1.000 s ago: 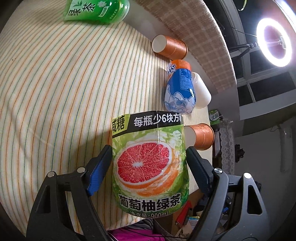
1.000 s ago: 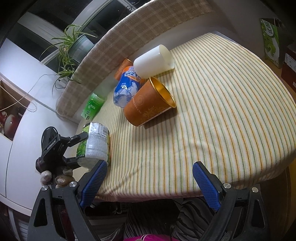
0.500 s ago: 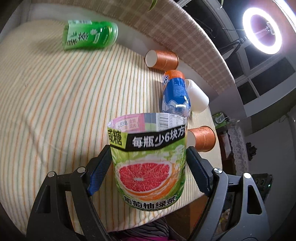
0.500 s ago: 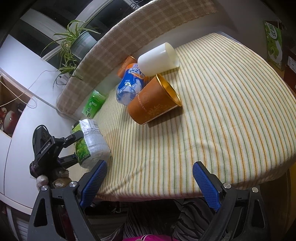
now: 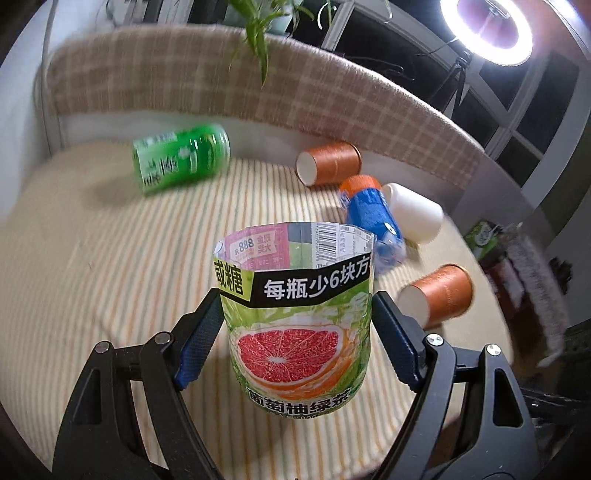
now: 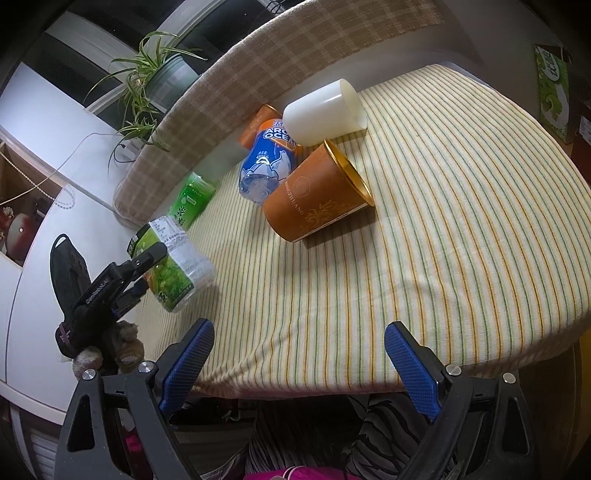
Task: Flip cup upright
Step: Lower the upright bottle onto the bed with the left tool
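Note:
My left gripper [image 5: 295, 343] is shut on a cut-bottle cup with a grapefruit label [image 5: 297, 317]. The cup is nearly upright, open rim up, held just above the striped tablecloth [image 5: 110, 266]. In the right wrist view the same cup [image 6: 173, 266] is tilted in the left gripper near the table's left edge. My right gripper [image 6: 297, 365] is open and empty at the table's front edge. An orange paper cup [image 6: 319, 197] lies on its side in front of it.
A white cup [image 6: 323, 112], a blue bottle cup [image 6: 269, 166], a second orange cup [image 5: 328, 162] and a green bottle cup [image 5: 181, 158] lie on their sides. A checked cushion [image 5: 332, 96] bounds the far side. A ring light [image 5: 487, 29] stands at the right.
My left gripper has turned the grapefruit cup from lying open-end away to nearly upright, rim up. The right gripper has barely moved.

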Available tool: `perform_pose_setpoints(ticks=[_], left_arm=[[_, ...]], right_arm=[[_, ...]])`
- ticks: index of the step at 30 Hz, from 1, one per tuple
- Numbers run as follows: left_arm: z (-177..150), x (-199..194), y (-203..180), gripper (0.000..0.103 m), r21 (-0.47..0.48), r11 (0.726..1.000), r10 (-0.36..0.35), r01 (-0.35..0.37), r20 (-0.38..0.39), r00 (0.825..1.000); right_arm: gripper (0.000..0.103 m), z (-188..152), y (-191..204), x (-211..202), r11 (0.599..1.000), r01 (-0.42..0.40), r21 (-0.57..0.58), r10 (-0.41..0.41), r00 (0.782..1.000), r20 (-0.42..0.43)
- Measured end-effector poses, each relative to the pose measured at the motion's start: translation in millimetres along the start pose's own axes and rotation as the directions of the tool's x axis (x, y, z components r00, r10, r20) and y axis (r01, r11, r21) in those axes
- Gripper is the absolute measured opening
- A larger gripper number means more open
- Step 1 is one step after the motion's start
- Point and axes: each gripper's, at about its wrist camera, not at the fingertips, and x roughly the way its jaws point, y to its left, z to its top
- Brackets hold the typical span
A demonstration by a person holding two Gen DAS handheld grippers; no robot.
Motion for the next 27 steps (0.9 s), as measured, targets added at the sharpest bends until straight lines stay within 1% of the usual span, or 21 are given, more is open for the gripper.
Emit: perform_pose_setpoints(ticks=[3, 5, 8, 18, 27], left_arm=[[-0.7, 7.8, -1.1, 0.083, 0.036, 0.998, 0.048, -0.049, 0.037, 0.998], [-1.9, 10.5, 0.2, 0.083, 0.043, 0.997, 0.058, -0.06, 0.048, 0.997], [-3.6, 10.3, -0.7, 0.083, 0.052, 0.997, 0.056, -0.059, 0.058, 0.997], [-13.0, 1.0, -0.5, 0.083, 0.063, 0.998, 0.016, -0.017, 0.029, 0.999], [-17.1, -1.4, -2.5, 0.083, 0.074, 0.997, 0.017, -0.019, 0.026, 1.0]], right_arm=[[0.095, -0.9, -0.1, -0.1, 1.0, 0.0, -0.003, 0.0, 1.0, -0.002], [0.095, -1.5, -0.5, -0.7, 1.0, 0.0, -0.003, 0.0, 1.0, -0.001], [0.095, -1.6, -1.7, -1.6, 1.0, 0.002, 0.0, -0.002, 1.0, 0.0], [0.095, -1.8, -0.6, 1.5, 1.0, -0.004, -0.004, 0.004, 1.0, -0.006], [0.095, -1.7, 1.1, 5.1, 1.0, -0.008, -0.005, 0.008, 1.0, -0.016]])
